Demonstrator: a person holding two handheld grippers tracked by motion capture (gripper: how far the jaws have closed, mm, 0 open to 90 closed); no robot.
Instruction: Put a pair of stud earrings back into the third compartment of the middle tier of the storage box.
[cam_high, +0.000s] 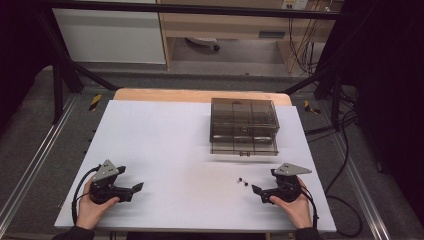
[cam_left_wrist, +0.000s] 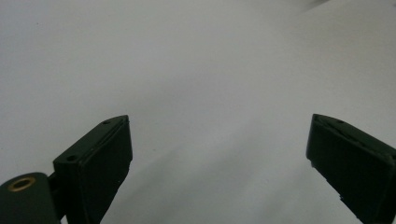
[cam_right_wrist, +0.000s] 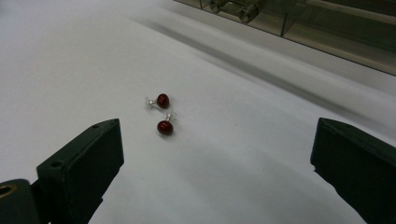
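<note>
Both tools, left tool (cam_high: 136, 189) and right tool (cam_high: 256, 191), are gaping wide (holding nothing); two red earrings (cam_right_wrist: 163, 114) are lying before a smoky box (cam_high: 243, 126).

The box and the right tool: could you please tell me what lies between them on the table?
Two small red earrings lie on the white table between the box and the right tool, clearest in the right gripper view.

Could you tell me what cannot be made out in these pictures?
- Two red earrings: mere dark specks in the high view.
- Smoky plastic box: contents obscured by tinted walls; cut off by the top edge in the right gripper view.
- Left claw: jaws cropped at the bottom edge.
</note>
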